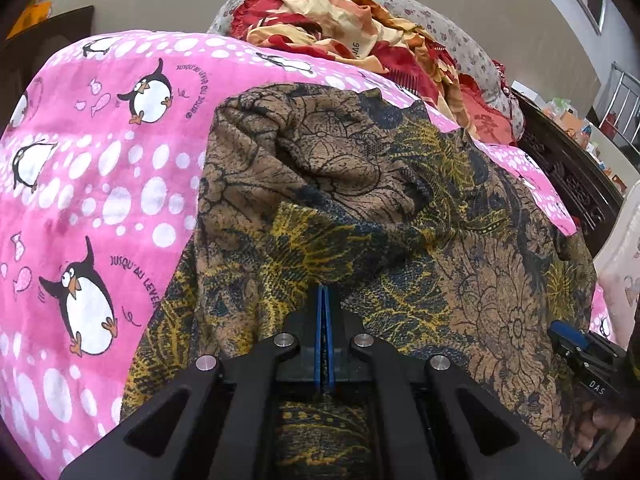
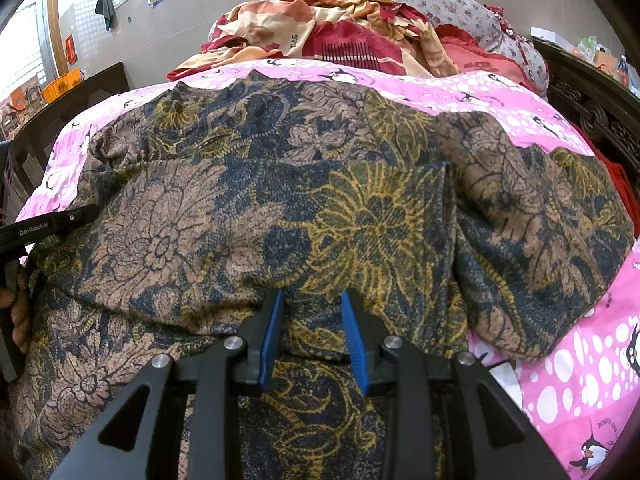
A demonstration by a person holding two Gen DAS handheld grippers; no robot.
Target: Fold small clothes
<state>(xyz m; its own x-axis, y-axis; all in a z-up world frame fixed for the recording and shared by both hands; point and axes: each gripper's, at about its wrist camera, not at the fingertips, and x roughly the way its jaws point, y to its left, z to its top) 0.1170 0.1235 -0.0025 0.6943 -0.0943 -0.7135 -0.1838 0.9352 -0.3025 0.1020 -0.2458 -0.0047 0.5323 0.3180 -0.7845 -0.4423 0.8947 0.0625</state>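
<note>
Bedroom — bedsheet (image 1: 100,184), pillow (image 2: 452,4).

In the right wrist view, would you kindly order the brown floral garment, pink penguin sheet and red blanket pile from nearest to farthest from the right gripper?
1. brown floral garment, directly under the right gripper.
2. pink penguin sheet, beyond the garment.
3. red blanket pile, farthest, at the bed's far end.

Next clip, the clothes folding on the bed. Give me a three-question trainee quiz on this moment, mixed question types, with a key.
1. True or false: the left gripper is shut.
2. The garment lies on: A) a penguin sheet B) a bare table C) a carpet.
3. Fill in: the right gripper stands ____ over the garment.

Key: 1 true; 2 A; 3 open
</note>
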